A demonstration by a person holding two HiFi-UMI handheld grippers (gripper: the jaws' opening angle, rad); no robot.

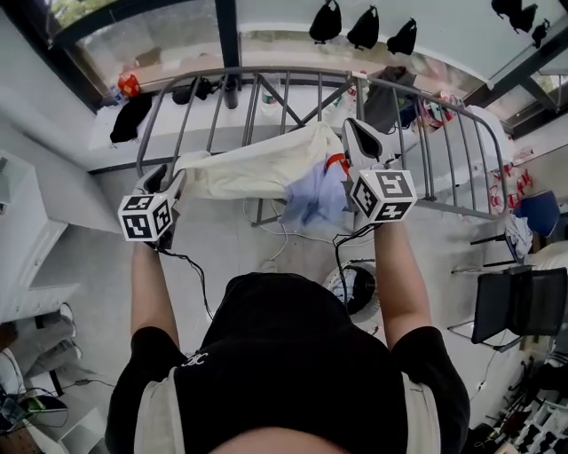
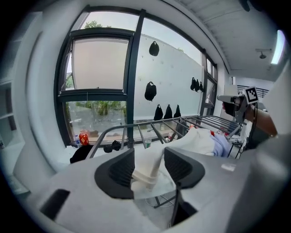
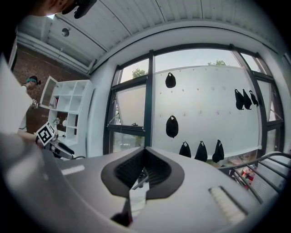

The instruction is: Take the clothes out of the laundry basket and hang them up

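A cream garment (image 1: pixel 257 168) with a light blue part (image 1: pixel 315 199) lies spread over the near rail of the grey metal drying rack (image 1: pixel 444 151). My left gripper (image 1: pixel 169 188) is at the garment's left end. In the left gripper view its jaws (image 2: pixel 149 170) stand apart, with a folded cream edge (image 2: pixel 145 175) loose between them and the rest of the garment (image 2: pixel 200 139) trailing to the rack (image 2: pixel 136 125). My right gripper (image 1: pixel 359 142) is beside the garment's upper right corner. It is raised, points level and is shut (image 3: pixel 143 175), with no cloth seen in it.
A black garment (image 1: pixel 131 117) and a red can (image 1: pixel 129 85) lie on the window sill behind the rack. Black bags (image 1: pixel 364 27) hang on the wall outside. A dark chair (image 1: pixel 519 306) stands at the right. Cables and a round object (image 1: pixel 355 288) lie on the floor.
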